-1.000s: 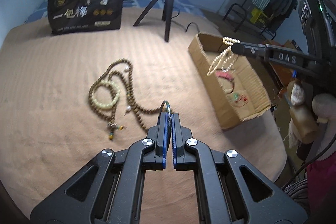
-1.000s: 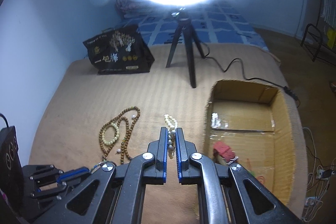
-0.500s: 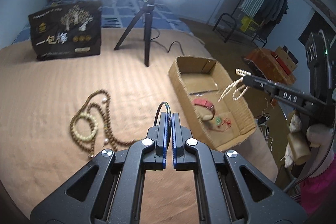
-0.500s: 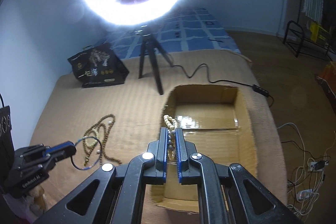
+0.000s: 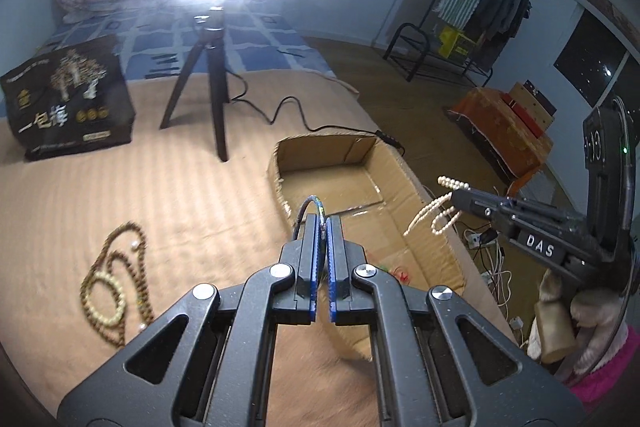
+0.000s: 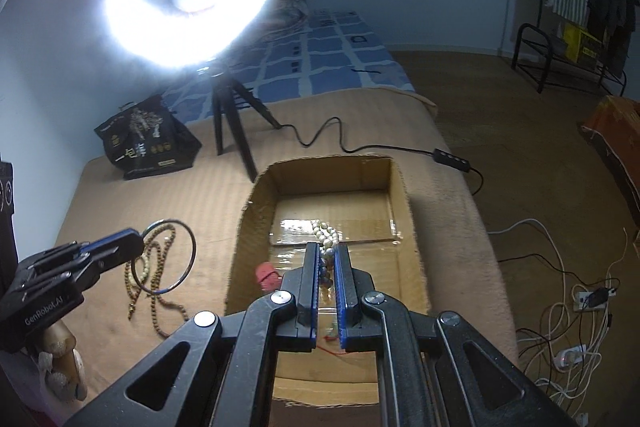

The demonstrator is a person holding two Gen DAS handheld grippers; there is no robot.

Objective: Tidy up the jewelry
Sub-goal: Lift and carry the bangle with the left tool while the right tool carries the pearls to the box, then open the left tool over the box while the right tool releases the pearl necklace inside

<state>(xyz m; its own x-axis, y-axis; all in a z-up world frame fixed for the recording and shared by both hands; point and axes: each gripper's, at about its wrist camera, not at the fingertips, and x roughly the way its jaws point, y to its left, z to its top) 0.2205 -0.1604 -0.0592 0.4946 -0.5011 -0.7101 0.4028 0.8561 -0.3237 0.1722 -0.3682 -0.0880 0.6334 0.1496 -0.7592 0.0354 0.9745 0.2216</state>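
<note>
My left gripper is shut on a thin dark bangle; the bangle also shows in the right wrist view, held in the air left of the cardboard box. My right gripper is shut on a white pearl bracelet above the box's open inside; the bracelet hangs in loops in the left wrist view. A red bracelet lies in the box. Wooden bead necklaces lie on the tan blanket.
A ring light on a black tripod stands behind the box, its cable trailing right. A black printed bag stands at the back left. Power strips and cables lie on the floor to the right.
Both grippers rose and moved toward the box. The right gripper with the pearls now hangs over the box interior. The left gripper with the bangle moved right, away from the bead necklaces.
</note>
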